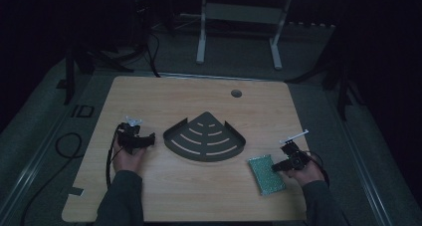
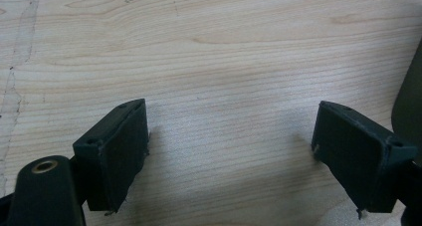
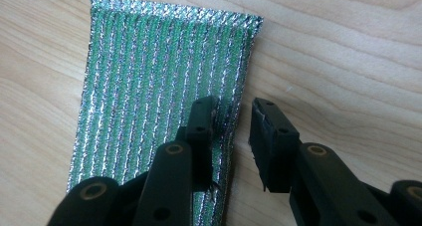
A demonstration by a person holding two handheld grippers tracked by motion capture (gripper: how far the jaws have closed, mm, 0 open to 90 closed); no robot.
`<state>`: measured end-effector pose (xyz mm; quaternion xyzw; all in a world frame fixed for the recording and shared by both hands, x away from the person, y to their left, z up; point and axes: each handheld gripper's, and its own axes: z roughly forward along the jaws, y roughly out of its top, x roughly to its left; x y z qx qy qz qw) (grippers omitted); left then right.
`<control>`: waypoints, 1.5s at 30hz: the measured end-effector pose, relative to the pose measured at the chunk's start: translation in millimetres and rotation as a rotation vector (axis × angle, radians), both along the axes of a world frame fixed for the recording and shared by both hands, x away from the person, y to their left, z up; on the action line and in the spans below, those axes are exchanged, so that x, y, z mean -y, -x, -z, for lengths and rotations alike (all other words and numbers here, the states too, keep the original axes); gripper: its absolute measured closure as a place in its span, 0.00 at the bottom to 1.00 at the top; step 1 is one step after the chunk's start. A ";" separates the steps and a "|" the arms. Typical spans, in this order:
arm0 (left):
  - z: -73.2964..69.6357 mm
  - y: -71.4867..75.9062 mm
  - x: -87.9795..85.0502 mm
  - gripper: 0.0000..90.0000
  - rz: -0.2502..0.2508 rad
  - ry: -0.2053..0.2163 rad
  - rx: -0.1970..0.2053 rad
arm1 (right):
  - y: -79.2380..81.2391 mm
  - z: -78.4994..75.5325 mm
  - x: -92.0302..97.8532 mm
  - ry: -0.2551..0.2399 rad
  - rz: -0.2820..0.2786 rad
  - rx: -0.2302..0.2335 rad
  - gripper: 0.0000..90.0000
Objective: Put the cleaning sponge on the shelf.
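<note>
The right claw [image 1: 279,167] sits at the near right of the desk [image 1: 149,94], directly beside the green scouring pad [image 1: 267,174], which lies flat on the wood just to the claw's left. In the right gripper view the jaws straddle the pad's long right edge: one jaw rests over the pad's surface near that edge, the other stands over bare wood just off it, with a narrow gap between them. The jaws are partly open and, as far as can be seen, not pressing on anything, so the pad [image 3: 159,86] looks unheld. The pad's long axis runs from near to far, slightly slanted, roughly along the way the jaws point, so any pinch would seem to take it across that edge rather than across its width. The right hand is plainly the nearer one; the left claw [image 1: 149,139] rests well apart at the near left, its jaws wide open over bare desk and empty. The pad is a flat rectangle of woven green fabric shot through with silvery glinting threads in lengthwise ribs, its far end finished in a straight stitched hem. A dark fan-shaped slotted corner rack [image 1: 205,137] lies between the two hands.
</note>
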<state>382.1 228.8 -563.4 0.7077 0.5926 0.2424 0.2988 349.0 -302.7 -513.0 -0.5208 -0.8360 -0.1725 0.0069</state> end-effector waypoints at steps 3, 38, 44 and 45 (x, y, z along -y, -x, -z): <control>0.0 0.0 0.0 0.17 0.000 0.000 0.000 | -3.4 0.5 1.4 -0.021 -0.008 -0.029 0.83; 0.0 -0.1 0.0 0.17 0.000 0.000 0.000 | -6.3 -36.8 -16.2 0.071 -0.139 0.028 1.00; 0.0 -0.2 0.0 0.17 0.001 0.000 0.000 | -8.9 -47.9 -18.1 0.075 -0.138 0.052 1.00; 0.0 -0.2 0.0 0.17 0.001 0.000 0.000 | -9.3 -49.1 -18.3 0.076 -0.140 0.054 1.00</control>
